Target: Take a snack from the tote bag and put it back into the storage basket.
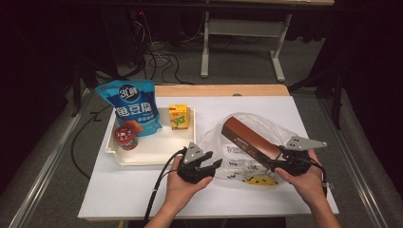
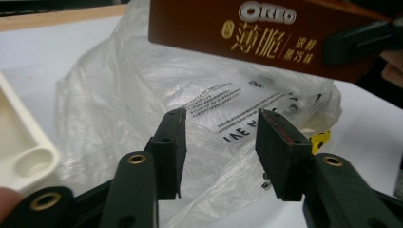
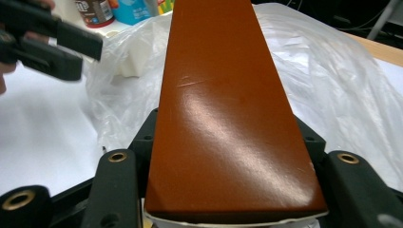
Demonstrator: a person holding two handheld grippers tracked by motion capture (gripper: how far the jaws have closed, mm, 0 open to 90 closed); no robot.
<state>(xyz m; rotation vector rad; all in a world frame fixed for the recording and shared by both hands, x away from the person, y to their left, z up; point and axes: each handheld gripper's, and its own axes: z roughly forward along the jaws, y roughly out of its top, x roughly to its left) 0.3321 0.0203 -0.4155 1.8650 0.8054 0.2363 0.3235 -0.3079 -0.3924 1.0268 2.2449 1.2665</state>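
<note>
I had the right gripper (image 1: 278, 159) clamped on the near end of the brown Oreo box (image 1: 249, 137), its fingers (image 3: 116, 190) pressed against both sides, the box slanting up and away over the clear plastic bag (image 1: 247, 171) on the white table (image 1: 119, 190). My left gripper (image 1: 211, 166) hung just beside the bag's left edge with its fingers (image 2: 171, 142) apart, nothing between them. Left of it sat the cream tray (image 1: 142, 156) with a blue snack pouch (image 1: 128, 107), a red can (image 1: 126, 137) and a yellow drink carton (image 1: 178, 116)
</note>
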